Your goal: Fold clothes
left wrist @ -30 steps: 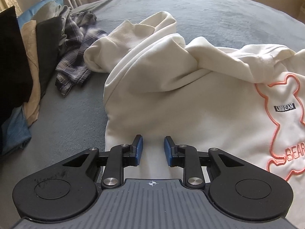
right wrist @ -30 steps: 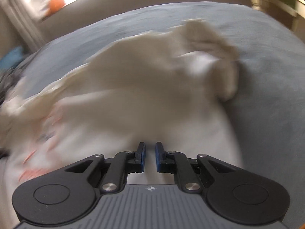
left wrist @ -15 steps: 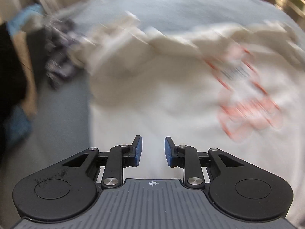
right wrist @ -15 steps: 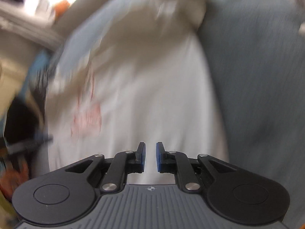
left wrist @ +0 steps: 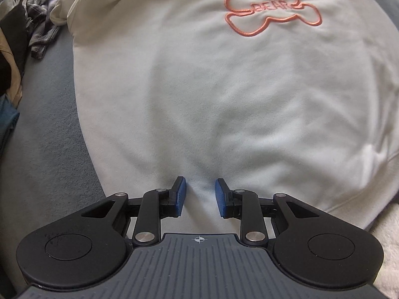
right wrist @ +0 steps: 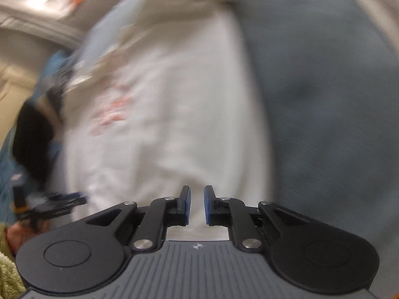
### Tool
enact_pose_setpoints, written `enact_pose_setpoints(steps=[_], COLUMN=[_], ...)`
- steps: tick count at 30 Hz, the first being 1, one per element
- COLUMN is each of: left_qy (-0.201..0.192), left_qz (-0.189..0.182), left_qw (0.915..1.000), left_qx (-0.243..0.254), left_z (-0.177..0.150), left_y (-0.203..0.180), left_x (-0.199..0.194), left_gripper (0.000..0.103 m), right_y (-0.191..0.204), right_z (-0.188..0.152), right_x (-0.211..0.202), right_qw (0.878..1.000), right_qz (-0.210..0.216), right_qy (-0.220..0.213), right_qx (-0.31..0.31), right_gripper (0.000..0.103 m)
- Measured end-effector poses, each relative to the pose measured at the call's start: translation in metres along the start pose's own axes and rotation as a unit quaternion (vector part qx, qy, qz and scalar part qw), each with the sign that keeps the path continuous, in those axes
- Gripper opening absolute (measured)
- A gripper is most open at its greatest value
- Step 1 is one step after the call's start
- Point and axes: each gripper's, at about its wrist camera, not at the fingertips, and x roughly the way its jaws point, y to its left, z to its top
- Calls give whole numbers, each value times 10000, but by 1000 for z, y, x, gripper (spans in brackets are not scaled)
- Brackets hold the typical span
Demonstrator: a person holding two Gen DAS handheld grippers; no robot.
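At far left a heap of clothes [left wrist: 27, 32] lies on the grey bed [left wrist: 47, 114]. Your left hand-held gripper [left wrist: 198, 195] hovers, pads apart, over the near hem of the cream sweatshirt [left wrist: 237, 94] (orange bear outline facing up). Your right hand-held gripper [right wrist: 197, 205], narrowly parted, holds nothing above its right edge.

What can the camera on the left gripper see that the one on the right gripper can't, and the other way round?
Only the left wrist view shows the orange bear outline sharply, with the word BEAR, and a plaid garment at the far left. Only the right wrist view, which is blurred, shows the left gripper at the sweatshirt's edge and a wide stretch of grey-blue bed cover. Both show the white sweatshirt lying spread out, with each camera's own blue-padded fingers apart over its hem.
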Motion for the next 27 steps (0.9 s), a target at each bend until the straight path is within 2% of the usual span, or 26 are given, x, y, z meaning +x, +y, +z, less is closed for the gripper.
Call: enact_pose_setpoints(steps=[3,7,10,13,17,23,27], left_qy=[71,102,125,152,227,422,905], left_qz=[124,275,389,464,530,729,1132], left_qw=[9999,9996,9992,9988,9983,9958,9891], left_qx=[-10,27,55,25,74,351,253], left_z=[3,5,7,4,6,1,-24], left_y=[-6,-12,-17,-15,-15,-13,13], left_x=[2,3,4,2,1,-5,-3], left_gripper=[27,30,32,34,35,35,35], right_y=[36,72,54,14,-31,-59,-64], right_z=[16,16,-2,-17,-32,-40,-40], right_x=[42,91,100,79,43,13,21], right_qw=[9968,9850,9793,9860,9888,9887,9874], right_qz=[473,626,518,718,578,351,368], right_qy=[143,539,850,1055,1333,1437,1490], right_qx=[-622,-1514,-1761,-1074,-345,231,389], right_gripper=[12,12,9,9,9,11,11])
